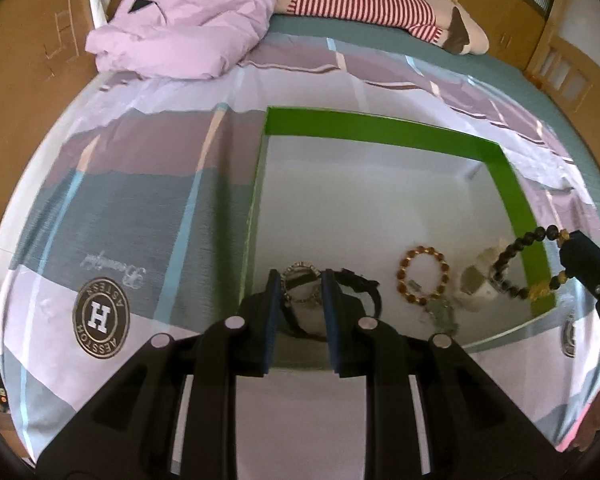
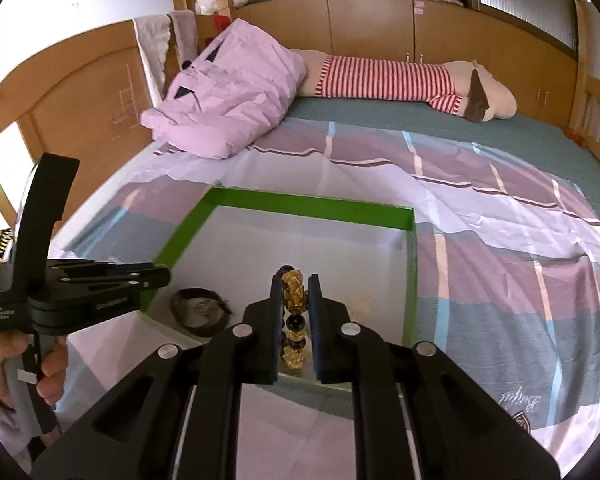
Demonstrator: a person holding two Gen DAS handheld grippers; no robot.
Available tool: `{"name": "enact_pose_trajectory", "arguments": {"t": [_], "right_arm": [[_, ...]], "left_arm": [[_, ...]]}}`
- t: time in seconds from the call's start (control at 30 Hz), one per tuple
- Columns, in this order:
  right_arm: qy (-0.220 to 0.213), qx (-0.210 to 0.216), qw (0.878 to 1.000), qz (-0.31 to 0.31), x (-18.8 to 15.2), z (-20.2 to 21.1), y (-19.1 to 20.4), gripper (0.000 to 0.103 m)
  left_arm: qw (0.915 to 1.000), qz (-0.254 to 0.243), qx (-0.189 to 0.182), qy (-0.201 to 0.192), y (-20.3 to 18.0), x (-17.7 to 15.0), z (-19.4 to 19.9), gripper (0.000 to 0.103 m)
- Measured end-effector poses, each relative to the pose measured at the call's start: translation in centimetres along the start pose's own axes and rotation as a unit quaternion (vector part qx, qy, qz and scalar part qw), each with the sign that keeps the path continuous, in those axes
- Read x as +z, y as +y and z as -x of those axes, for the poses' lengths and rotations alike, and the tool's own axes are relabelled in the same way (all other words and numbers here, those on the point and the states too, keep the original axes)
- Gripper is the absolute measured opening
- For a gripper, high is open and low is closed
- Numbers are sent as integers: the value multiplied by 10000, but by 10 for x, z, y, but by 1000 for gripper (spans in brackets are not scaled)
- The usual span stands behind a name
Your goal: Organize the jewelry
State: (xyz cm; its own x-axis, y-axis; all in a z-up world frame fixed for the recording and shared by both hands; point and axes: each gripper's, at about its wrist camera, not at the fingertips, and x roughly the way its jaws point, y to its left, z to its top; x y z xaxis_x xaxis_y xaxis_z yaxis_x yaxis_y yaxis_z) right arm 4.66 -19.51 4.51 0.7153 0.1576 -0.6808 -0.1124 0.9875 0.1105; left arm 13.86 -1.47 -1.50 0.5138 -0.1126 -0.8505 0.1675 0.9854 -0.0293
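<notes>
A shallow box with a green rim (image 1: 380, 130) (image 2: 312, 202) and a white floor lies on the bed. My left gripper (image 1: 302, 280) hovers over its near left corner, its pads touching both sides of a silver chain bracelet (image 1: 300, 276). Just beyond lies a black watch (image 1: 360, 286) (image 2: 200, 312). An amber bead bracelet (image 1: 422, 274), a greenish chain (image 1: 442, 312) and a white piece (image 1: 480, 280) also rest on the floor. My right gripper (image 2: 296, 280) (image 1: 566, 240) is shut on a dark bead bracelet with gold charms (image 2: 292, 284) (image 1: 512, 264), which hangs over the box's near right side.
The box sits on a patchwork sheet (image 1: 140, 208). A folded pink quilt (image 1: 180, 20) and a red-striped plush bolster (image 1: 360, 0) lie at the far end. Wooden bed rails and cupboards (image 2: 372, 24) ring the bed. A hand (image 2: 48, 364) grips the left gripper's handle.
</notes>
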Motion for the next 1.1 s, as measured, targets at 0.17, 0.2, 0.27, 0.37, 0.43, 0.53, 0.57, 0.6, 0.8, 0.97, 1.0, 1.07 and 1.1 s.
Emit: {"name": "enact_pose_trajectory", "arguments": {"t": [0.17, 0.2, 0.27, 0.37, 0.43, 0.53, 0.57, 0.6, 0.8, 0.97, 1.0, 1.07, 1.1], "right_arm": [[-60, -129, 9998, -125, -3, -5, -7, 12], [-150, -118, 9995, -238, -3, -4, -10, 12], [-280, -46, 9983, -507, -2, -1, -16, 12], [-358, -21, 9972, -662, -4, -1, -17, 12], [-408, -128, 9969, -658, -6, -3, -18, 12], [-298, -74, 9965, -774, -11, -11, -19, 12], [-275, -73, 9966, -767, -12, -13, -19, 12], [-256, -66, 9969, -744, -12, -15, -18, 12], [-173, -57, 9977, -652, -13, -21, -13, 12], [-98, -29, 9981, -602, -16, -25, -11, 12], [-94, -24, 9982, -598, -16, -25, -10, 12], [-109, 15, 9981, -599, -16, -25, -10, 12], [-164, 63, 9980, -605, -15, -22, -9, 12]], "left_arm": [[9974, -116, 99, -708, -17, -2, 22, 20], [9960, -146, 89, -882, -22, -2, 30, 20], [9936, -182, 44, -1115, -29, -2, 41, 20], [9910, -307, 77, -1299, -39, -4, 49, 21], [9905, -351, 101, -1329, -42, -5, 48, 20], [9914, -352, 107, -1259, -42, -6, 43, 20], [9917, -352, 116, -1234, -42, -7, 41, 20], [9922, -355, 132, -1189, -41, -7, 38, 20], [9942, -359, 184, -1000, -38, -11, 22, 20], [9952, -349, 204, -888, -37, -13, 13, 20], [9952, -346, 204, -887, -37, -13, 13, 20], [9951, -333, 199, -911, -36, -13, 15, 21], [9950, -330, 195, -920, -36, -13, 16, 21]]}}
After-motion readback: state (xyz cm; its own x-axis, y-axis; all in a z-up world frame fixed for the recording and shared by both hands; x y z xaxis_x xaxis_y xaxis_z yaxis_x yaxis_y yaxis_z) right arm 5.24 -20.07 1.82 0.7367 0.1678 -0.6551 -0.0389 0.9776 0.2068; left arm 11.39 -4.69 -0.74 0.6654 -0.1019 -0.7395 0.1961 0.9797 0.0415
